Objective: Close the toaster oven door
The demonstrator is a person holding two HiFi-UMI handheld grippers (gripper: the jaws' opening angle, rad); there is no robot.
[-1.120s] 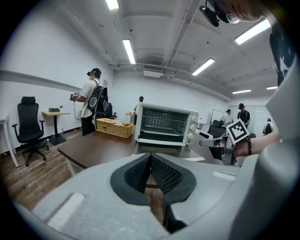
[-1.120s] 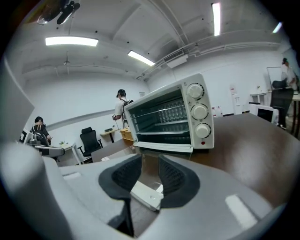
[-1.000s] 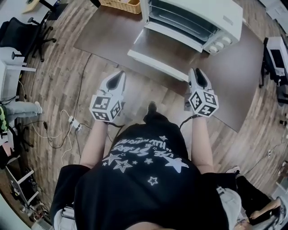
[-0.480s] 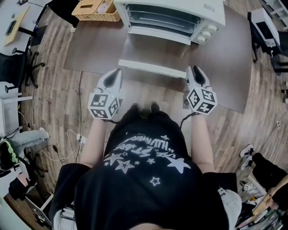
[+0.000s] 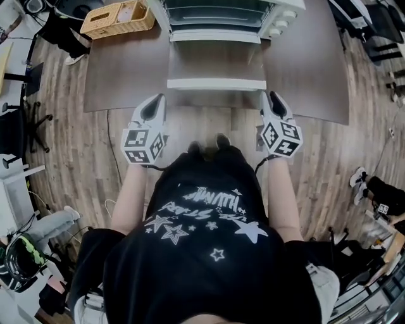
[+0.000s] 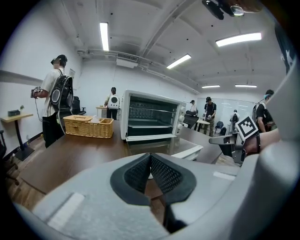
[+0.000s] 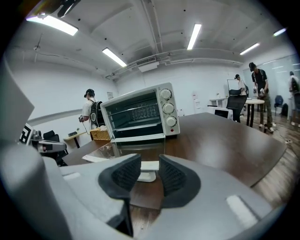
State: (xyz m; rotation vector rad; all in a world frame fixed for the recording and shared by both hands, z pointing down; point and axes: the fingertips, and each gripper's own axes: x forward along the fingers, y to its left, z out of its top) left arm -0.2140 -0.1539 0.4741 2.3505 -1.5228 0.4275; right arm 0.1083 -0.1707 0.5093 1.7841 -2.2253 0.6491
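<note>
The white toaster oven (image 5: pixel 218 12) stands on the brown table (image 5: pixel 123 73), and its glass door (image 5: pixel 216 60) lies open and flat toward me. The door's white handle bar (image 5: pixel 216 83) runs along its near edge. My left gripper (image 5: pixel 154 104) hovers at the table's front edge, just left of the handle's end, with its pads (image 6: pixel 161 173) touching and nothing between them. My right gripper (image 5: pixel 272 100) is beside the handle's right end, its jaws a little apart and empty. In the right gripper view the handle (image 7: pixel 147 165) shows just beyond the gap in the gripper (image 7: pixel 149 172).
A wicker basket (image 5: pixel 117 17) sits on the table left of the oven. The table's near edge runs under both grippers. Office chairs (image 5: pixel 19 120) and cables are on the wooden floor. Several people (image 6: pixel 56 105) stand in the background.
The oven has swung from up-right to squarely ahead in the head view. Both grippers have moved forward to the door's near edge, one at each end of the handle.
</note>
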